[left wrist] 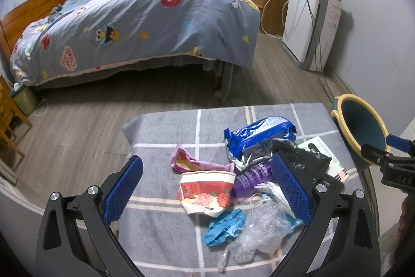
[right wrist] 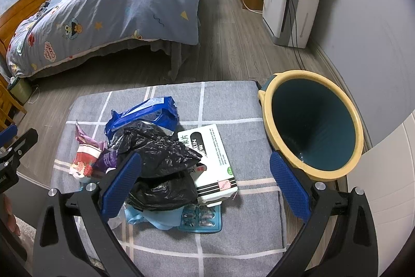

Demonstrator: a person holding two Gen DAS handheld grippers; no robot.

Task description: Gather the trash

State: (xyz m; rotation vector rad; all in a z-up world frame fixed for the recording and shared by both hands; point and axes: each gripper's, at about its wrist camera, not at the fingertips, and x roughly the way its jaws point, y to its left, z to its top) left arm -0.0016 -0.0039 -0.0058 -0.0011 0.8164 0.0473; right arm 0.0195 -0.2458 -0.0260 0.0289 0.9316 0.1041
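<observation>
A heap of trash lies on a grey checked cloth [left wrist: 160, 232]: a crushed floral paper cup [left wrist: 205, 192], a pink wrapper [left wrist: 186, 160], a blue foil bag [left wrist: 256, 136], a black plastic bag [right wrist: 160, 155], a white medicine box [right wrist: 212, 160], a blue glove [left wrist: 224, 226], clear plastic [left wrist: 262, 230] and a pill blister [right wrist: 201, 221]. My left gripper [left wrist: 207, 188] is open, hovering over the cup with nothing held. My right gripper [right wrist: 205, 183] is open above the box and black bag. A teal bin with a yellow rim [right wrist: 311, 126] stands at the cloth's right edge.
A bed with a blue cartoon duvet [left wrist: 145, 25] fills the far left. A white appliance with cables [left wrist: 308, 25] and a wooden cabinet [left wrist: 269, 7] stand by the right wall. Grey wood floor [left wrist: 77, 126] lies between. A wooden chair [left wrist: 7, 121] is at far left.
</observation>
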